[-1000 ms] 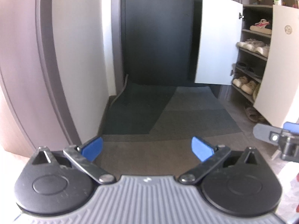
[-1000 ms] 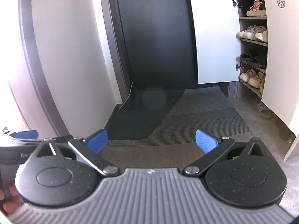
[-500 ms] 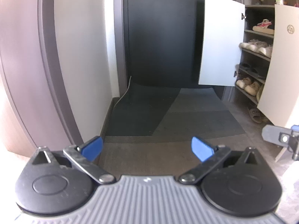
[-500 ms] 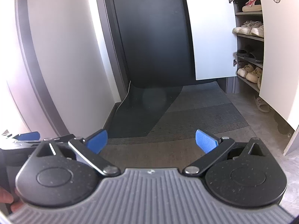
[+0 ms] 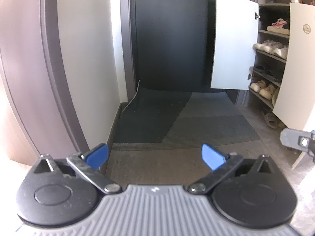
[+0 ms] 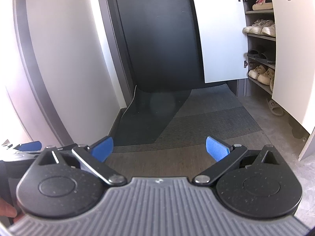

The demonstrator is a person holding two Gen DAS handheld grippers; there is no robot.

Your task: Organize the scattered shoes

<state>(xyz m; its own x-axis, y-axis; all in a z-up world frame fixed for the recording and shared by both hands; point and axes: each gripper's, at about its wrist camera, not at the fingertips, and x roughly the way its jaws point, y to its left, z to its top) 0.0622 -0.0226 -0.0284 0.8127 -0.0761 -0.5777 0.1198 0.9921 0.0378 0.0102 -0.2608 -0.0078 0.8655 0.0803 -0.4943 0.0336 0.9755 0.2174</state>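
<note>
Both the left gripper (image 5: pixel 155 156) and right gripper (image 6: pixel 159 149) had fingers spread wide w/ nothing held, aimed down the entry over the floor mat (image 5: pixel 177 122). The one loose item, a tan slipper (image 6: pixel 275 108), lay on the floor just beside the open shoe cabinet (image 6: pixel 259 35), near the foot of its right door, well apart from both grippers. Judged to be molded foam: light, semi-soft, prob. slightly slick; best gripped across the strap or a side wall, not the flat sole.
</note>
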